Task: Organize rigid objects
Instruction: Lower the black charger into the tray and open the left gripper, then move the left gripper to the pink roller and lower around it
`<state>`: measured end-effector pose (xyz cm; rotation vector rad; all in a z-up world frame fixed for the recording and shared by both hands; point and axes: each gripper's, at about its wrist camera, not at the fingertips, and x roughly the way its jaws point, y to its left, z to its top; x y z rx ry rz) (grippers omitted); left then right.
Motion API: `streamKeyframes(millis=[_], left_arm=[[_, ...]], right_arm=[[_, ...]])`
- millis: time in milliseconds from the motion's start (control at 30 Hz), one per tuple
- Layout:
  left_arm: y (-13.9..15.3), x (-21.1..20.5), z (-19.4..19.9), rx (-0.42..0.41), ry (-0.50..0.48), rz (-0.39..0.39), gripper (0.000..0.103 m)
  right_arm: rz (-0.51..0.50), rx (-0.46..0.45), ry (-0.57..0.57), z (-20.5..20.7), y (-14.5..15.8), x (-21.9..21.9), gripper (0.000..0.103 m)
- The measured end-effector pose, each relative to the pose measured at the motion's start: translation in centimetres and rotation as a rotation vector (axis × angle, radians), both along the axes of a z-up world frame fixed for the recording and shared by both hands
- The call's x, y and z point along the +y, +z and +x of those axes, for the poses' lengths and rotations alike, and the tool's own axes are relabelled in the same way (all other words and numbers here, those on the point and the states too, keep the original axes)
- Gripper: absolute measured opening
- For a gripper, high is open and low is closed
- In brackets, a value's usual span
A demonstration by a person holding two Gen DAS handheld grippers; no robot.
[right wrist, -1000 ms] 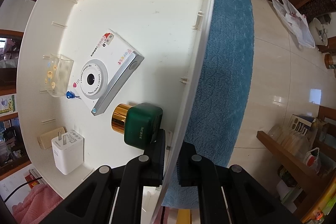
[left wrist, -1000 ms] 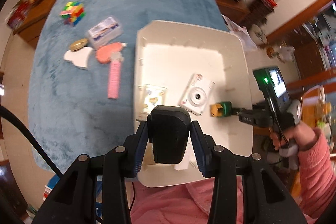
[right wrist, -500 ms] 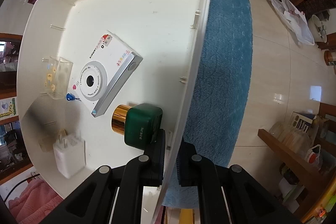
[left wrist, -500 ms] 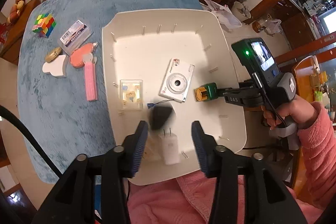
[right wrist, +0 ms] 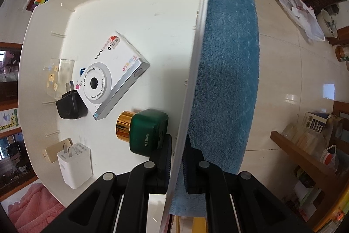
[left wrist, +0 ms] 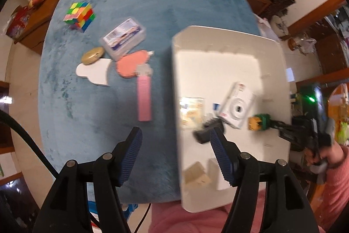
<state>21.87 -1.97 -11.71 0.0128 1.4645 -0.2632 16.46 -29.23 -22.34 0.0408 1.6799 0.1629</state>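
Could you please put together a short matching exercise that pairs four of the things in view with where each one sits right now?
Things:
1. black charger
2. white charger
3. puzzle cube
4. green bottle

Places:
A. on the blue cloth, outside the tray
B. in the tray, against the toy camera's left corner
C. in the tray, beside the right tool that clamps the tray wall
D. in the tray's near corner, beside a beige plug

Pairs: 1-B, 2-D, 3-A, 4-C
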Motion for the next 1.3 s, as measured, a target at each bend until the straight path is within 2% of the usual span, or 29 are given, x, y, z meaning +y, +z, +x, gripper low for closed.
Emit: streamKeyframes(millis=[200,300,733,900,1300], left_arm=[[-3.0,2.4,3.1,0.056,0.057,0.019,0.068],[-4.7,3.1,4.4,0.103,0.074,-0.001,0.068],[-11.3,3.0,6.9,0.209,0.083,0.028,0.068],[-12.3,3.6,7.5,0.227,0.122,-0.041,0.068],[-14.2,3.2,8.3,0.227,0.126,-0.009,0.068]], right_arm=[[-0.001,0.006,-0.018,-0.1,-0.1,-0.3,0.009],[-0.006,0.009,-0.021,0.1,-0.1,-0.3,0.008],[-0.015,0.025,-0.045,0.6,-0.3,-0.1,0.008],[-0.016,0.028,-0.055,0.6,-0.3,0.0,0.008],[-0.017,0.02,-0.11,0.5,-0.5,-0.6,0.008]])
